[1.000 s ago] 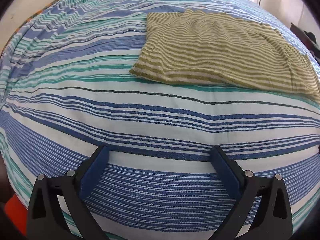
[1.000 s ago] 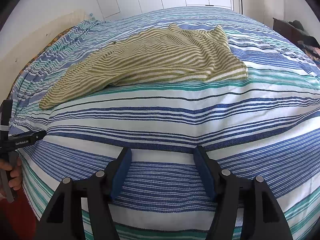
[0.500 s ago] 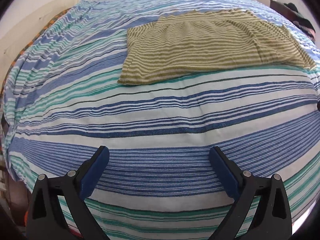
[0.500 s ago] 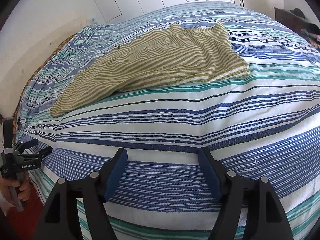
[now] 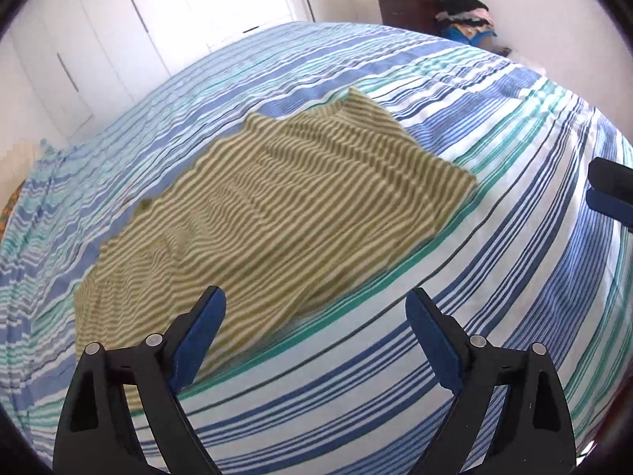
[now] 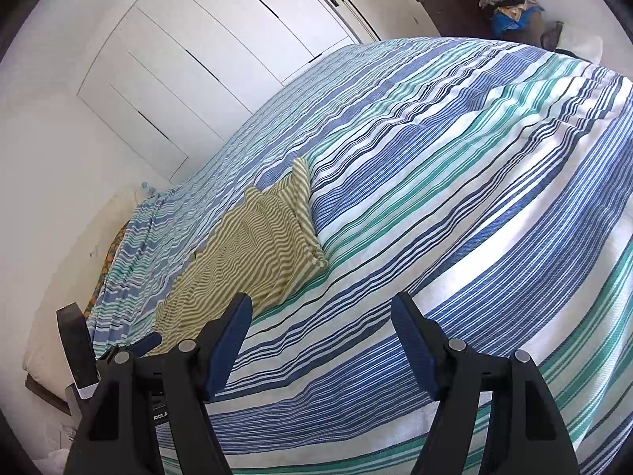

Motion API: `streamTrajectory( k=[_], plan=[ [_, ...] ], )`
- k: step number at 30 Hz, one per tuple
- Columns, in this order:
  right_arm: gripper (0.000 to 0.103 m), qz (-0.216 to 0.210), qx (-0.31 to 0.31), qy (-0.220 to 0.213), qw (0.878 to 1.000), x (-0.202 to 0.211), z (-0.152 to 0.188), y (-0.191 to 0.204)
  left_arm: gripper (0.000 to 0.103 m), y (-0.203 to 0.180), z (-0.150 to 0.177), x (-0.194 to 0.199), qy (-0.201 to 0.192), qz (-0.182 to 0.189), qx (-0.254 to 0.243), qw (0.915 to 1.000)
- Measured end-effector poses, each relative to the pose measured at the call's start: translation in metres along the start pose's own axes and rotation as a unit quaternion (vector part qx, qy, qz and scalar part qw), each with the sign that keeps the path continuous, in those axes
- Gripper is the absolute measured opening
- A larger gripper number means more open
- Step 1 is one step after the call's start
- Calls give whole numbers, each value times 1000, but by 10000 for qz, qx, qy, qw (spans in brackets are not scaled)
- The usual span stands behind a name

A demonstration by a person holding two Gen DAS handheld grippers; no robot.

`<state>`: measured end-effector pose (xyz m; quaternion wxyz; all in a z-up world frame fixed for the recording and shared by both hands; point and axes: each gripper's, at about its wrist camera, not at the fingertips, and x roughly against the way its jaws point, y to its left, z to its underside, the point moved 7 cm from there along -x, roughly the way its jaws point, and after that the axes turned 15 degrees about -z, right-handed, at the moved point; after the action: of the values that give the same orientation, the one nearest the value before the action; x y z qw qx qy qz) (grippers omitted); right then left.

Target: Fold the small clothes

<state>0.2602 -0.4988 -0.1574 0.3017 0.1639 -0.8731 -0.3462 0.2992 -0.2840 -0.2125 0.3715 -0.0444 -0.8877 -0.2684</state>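
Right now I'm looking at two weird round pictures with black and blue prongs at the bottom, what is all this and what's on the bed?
Those prongs are two hand-held grippers; a person holds one in each hand, with no robot arm. Each carries a fisheye camera looking along its fingers, hence the round, bent pictures. One picture is from the left gripper, the other from the right gripper. Both are open and hold nothing. On the blue, green and white striped bedspread lies one olive-and-cream striped garment, spread fairly flat. Behind are a white wardrobe and a dark dresser piled with clothes.
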Motion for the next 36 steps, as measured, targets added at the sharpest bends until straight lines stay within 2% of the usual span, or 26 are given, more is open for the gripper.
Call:
streamTrajectory(
  k=[2,4,5,6,7,8,10,11,12,14,16,18,20,22,24,26,28,32,34,36],
  plan=[
    [72,-37,-198,-144,9997,9,-7,-8,89,-39,-29,-12,-77,203,-262,9994],
    [72,-71,-289,-217,9993,16,-13,-9,87,-70,-50,-26,-85,172,-460,9988],
    [72,-76,-287,-243,9993,18,-18,-8,79,-81,-56,-34,-73,124,-511,9986],
    [72,-93,-252,-278,9993,21,-25,-7,68,-89,-60,-41,-28,182,-505,9986],
    [72,-135,-186,-308,9993,22,-35,-4,24,-94,-60,-48,77,338,-411,9986],
    [73,-191,-101,-282,9994,20,-46,-2,13,-93,-59,-55,178,256,-262,9992],
    [77,-297,150,36,9994,-3,-75,1,12,-86,-59,-54,115,414,147,9990],
    [82,-370,214,362,9984,-23,-88,-1,12,-84,-58,-54,100,447,207,9987],
    [81,-507,248,834,9949,-51,-99,-2,12,-83,-56,-53,63,457,217,9987],
    [81,-840,201,1800,9799,-110,-112,-8,12,-84,-54,-51,15,470,218,9987],
    [80,-879,146,2718,9582,-169,-110,-13,12,-82,-54,-51,22,544,314,9980],
    [76,-938,113,3277,9401,-212,-103,-11,12,-78,-53,-49,22,633,439,9970],
    [74,-726,217,3633,9286,-243,-93,-6,12,-75,-52,-46,16,709,527,9961],
    [62,-447,376,3731,9260,-262,-83,1,12,-70,-51,-43,3,790,576,9952],
    [10,-225,819,3707,9249,-271,-79,15,11,-60,-50,-38,-18,906,699,9934],
    [10,123,1190,3737,9198,-275,-77,21,11,-43,-48,-31,3,1082,945,9896],
    [10,209,1306,3660,9212,-270,-77,34,11,-16,-45,-20,-18,1219,1310,9839],
    [10,-358,1169,3325,9351,-269,-85,94,11,65,-31,3,-139,1325,2174,9669],
    [10,-648,1192,3277,9350,-277,-80,133,11,113,-16,10,-143,1308,2632,9557],
    [10,-798,1359,3368,9283,-296,-63,177,11,160,6,12,-64,1227,3063,9440]
  ],
)
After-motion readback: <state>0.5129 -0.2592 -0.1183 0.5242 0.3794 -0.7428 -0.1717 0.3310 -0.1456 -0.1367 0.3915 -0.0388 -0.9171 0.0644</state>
